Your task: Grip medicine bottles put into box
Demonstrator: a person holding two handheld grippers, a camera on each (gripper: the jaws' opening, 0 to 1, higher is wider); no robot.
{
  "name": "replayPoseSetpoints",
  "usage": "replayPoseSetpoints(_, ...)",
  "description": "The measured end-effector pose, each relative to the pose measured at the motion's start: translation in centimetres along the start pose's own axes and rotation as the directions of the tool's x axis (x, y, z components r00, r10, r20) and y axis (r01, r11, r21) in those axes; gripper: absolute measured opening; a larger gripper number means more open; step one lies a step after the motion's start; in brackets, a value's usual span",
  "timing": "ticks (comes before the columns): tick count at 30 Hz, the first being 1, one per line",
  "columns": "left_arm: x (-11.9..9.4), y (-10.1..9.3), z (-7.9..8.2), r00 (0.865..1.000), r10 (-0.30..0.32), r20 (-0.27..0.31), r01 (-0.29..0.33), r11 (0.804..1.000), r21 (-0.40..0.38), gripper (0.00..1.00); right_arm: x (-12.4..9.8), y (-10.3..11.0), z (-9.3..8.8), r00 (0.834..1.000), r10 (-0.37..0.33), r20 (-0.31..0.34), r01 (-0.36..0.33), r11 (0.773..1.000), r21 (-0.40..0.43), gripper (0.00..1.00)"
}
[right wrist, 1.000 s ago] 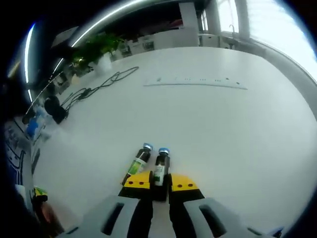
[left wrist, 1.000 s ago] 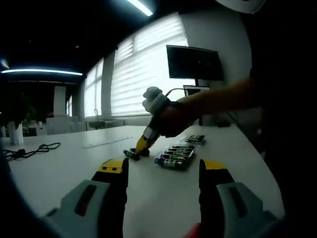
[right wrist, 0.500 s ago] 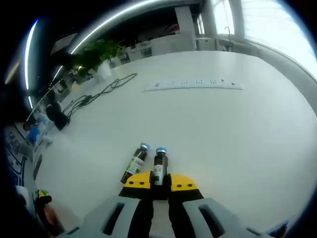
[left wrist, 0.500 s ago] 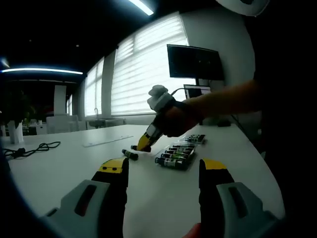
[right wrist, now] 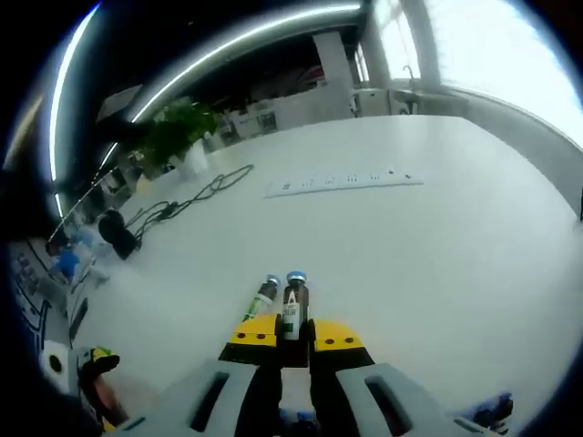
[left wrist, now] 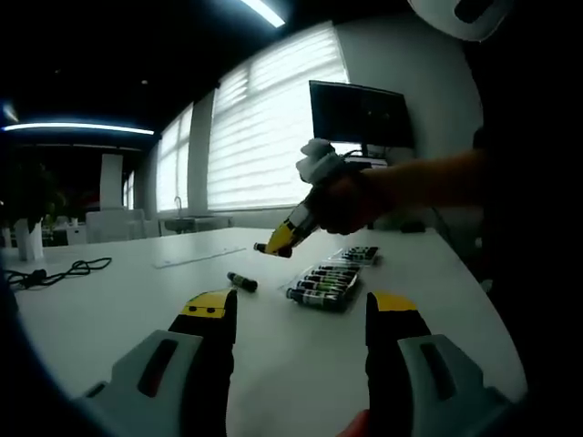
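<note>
While the right tongs [right wrist: 288, 335] are raised above the white bench [right wrist: 437, 246], their yellow-tipped jaws are clenched on a dark medicine bottle [right wrist: 292, 306] with a blue cap and a pale label, its capped end sticking out past the jaw tips. In the left gripper view the same tongs [left wrist: 275, 244] hang in the air over the middle of the bench, held by a person's hand [left wrist: 348, 200], with the bottle a small dark stub at the tip. A second bottle [right wrist: 262, 299], green-labelled and blue-capped, lies on its side on the bench below; in the left gripper view it [left wrist: 241, 281] rests apart from the box [left wrist: 332, 281], between it and the bench's far edge. The box sits flat toward the bench's right edge and seems to hold a row of dark bottles lying side by side, though they are too small to count. The left tongs [left wrist: 297, 314] hover low over the near part of the bench with their jaws spread wide and nothing between them. A black cable [right wrist: 196, 189] trails across the bench's far side, and a long pale strip [right wrist: 344, 184] lies near the far edge.
</note>
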State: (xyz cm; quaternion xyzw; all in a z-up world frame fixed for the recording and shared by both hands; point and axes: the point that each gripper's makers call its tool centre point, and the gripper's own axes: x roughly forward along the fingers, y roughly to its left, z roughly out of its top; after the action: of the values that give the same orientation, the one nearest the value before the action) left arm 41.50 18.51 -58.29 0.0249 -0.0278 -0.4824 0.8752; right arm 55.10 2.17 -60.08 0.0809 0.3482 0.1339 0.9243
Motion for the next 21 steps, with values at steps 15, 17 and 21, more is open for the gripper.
replayPoseSetpoints(15,0.0,0.2,0.0,1.000,0.012,-0.006,-0.012,1.000,-0.008,0.49,-4.8,-3.6,-1.6,0.996,-0.076,0.044,0.075,0.997,0.032,0.07)
replayPoseSetpoints(17,0.0,0.3,0.0,1.000,0.014,-0.006,-0.014,1.000,-0.009,0.49,-5.0,-3.8,-1.9,0.996,-0.082,0.043,0.080,0.996,0.039,0.07)
replayPoseSetpoints(21,0.0,0.3,-0.1,1.000,0.016,-0.008,-0.016,1.000,-0.006,0.49,-6.0,-4.5,-2.6,0.992,-0.111,0.054,0.109,0.993,0.043,0.07)
